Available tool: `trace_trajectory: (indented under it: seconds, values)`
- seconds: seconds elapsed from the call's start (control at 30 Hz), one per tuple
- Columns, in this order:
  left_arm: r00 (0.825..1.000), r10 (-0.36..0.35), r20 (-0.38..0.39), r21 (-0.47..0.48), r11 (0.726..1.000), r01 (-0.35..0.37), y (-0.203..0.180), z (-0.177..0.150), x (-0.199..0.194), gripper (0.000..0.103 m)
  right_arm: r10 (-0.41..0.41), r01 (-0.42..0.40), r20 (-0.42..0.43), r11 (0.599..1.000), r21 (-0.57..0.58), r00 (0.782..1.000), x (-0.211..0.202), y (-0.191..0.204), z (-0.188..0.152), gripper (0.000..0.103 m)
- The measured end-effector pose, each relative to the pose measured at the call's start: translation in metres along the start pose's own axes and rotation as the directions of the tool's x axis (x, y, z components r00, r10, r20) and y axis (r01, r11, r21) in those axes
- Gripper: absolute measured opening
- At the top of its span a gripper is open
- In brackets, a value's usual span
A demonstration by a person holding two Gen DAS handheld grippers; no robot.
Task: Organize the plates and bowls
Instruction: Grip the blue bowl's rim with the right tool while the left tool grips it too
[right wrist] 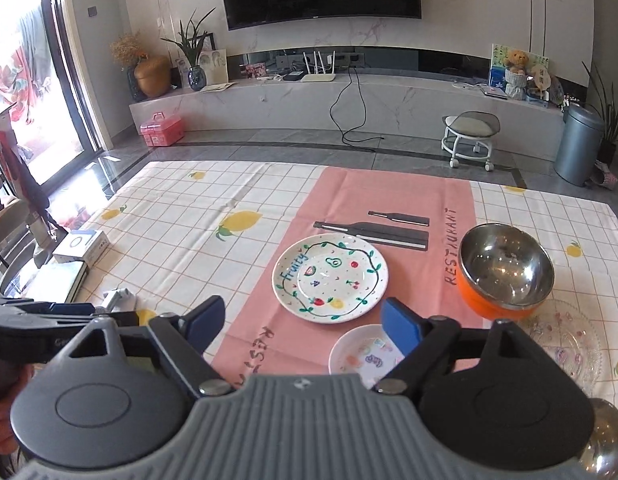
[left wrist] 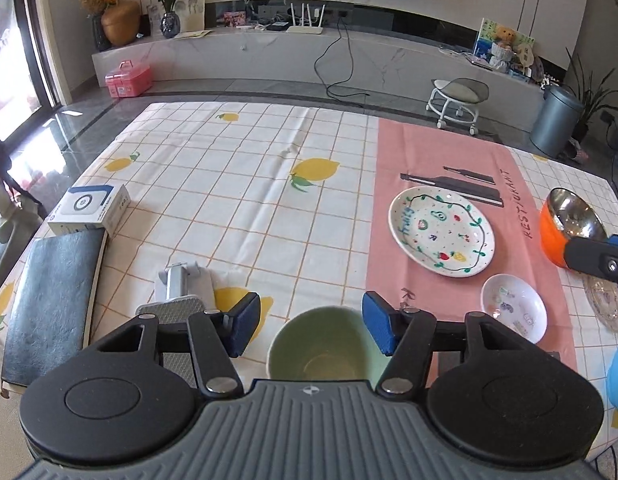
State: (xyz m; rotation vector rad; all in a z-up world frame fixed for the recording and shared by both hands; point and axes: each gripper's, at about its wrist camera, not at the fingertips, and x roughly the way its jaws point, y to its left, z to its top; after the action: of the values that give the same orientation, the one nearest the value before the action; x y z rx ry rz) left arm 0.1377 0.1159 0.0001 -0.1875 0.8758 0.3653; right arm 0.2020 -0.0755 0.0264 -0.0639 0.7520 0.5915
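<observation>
Writing: pink placemat reads "RESTAURANT" along its right side, and the same word runs along its near end, partly hidden; large plate is lettered "Fruity" in blue.
Large plate: on the pink placemat, mid-tabletop, painted with fruit and a green vine.
Small dish: white with coloured stickers, just nearer than the large plate, at the placemat's near end.
Orange bowl: steel-lined, right of the placemat, next to a clear glass plate towards the right edge.
Green cup: near edge of the tabletop, between the left fingers.
Left hand-held gripper: spread wide, either side of the green cup, not touching it.
Right hand-held gripper: spread wide, above the small dish, empty.
White box: left edge; its label is too small to read.
</observation>
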Motion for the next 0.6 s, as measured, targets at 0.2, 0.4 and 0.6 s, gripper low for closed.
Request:
trace_trajectory:
  seconds: [0.2, 0.4, 0.6]
  values:
    - [0.977, -0.208, -0.045, 0.177, 0.961, 0.213, -0.087, 0.015, -0.009, 0.070, -0.129, 0.123, 0.074, 0.989, 0.084, 0.989, -0.030, -0.067, -0.003, 0.070]
    - [0.903, -0.360, -0.234, 0.397, 0.813, 0.426, -0.228, -0.006, -0.003, 0.075, -0.449, 0.450, -0.048, 0.876, 0.176, 0.892, -0.074, -0.161, -0.046, 0.091]
    - [0.870, -0.303, -0.389, 0.473, 0.745, 0.471, -0.326, -0.047, 0.020, 0.075, -0.400, 0.480, -0.302, 0.834, 0.271, 0.865, -0.064, -0.238, -0.097, 0.090]
